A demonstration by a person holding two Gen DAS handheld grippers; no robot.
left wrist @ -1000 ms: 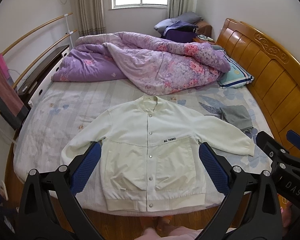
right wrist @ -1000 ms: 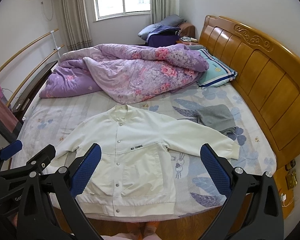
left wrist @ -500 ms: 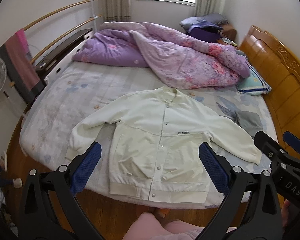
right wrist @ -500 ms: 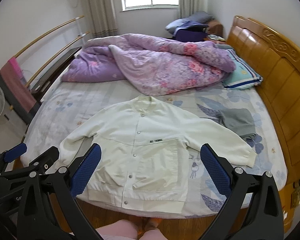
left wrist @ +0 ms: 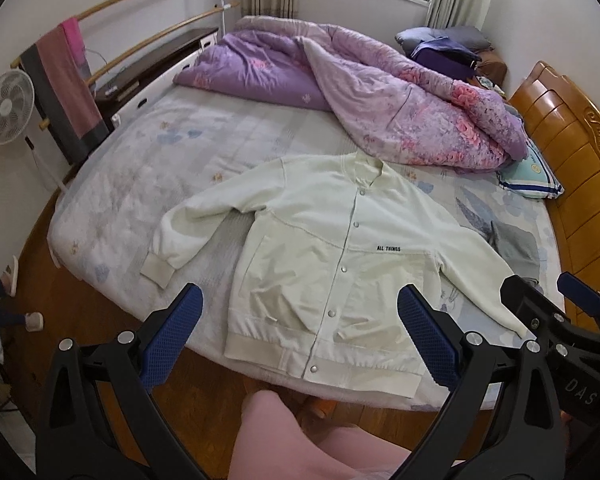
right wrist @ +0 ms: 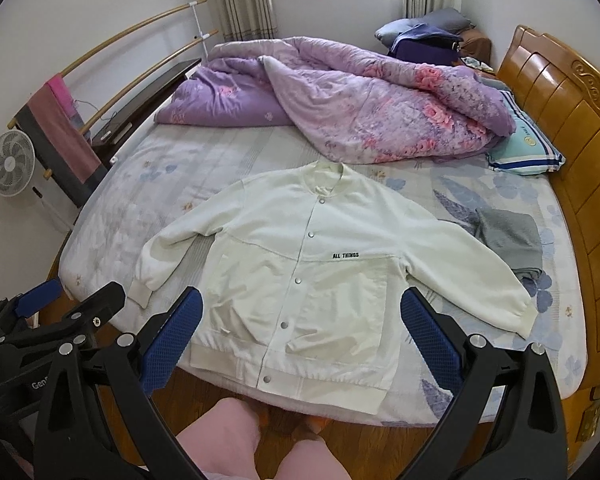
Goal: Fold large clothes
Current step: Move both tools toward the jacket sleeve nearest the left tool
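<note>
Two tools gape over jacket (left wrist: 332, 268); quilt (left wrist: 400, 120), grey garment (right wrist: 508, 236) nearby

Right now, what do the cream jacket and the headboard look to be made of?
Cream jacket: likely a matte woven cotton blend, creasing softly, with ribbed knit cuffs and hem and shiny metal-looking snaps. Headboard: varnished wood, orange-brown with visible grain, carving and glossy highlights.

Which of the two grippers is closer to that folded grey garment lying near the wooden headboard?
Right. The right gripper hangs over the cream snap-button jacket, on the folded grey garment's side; the left gripper is beside it, farther away. Neither touches anything.
</note>
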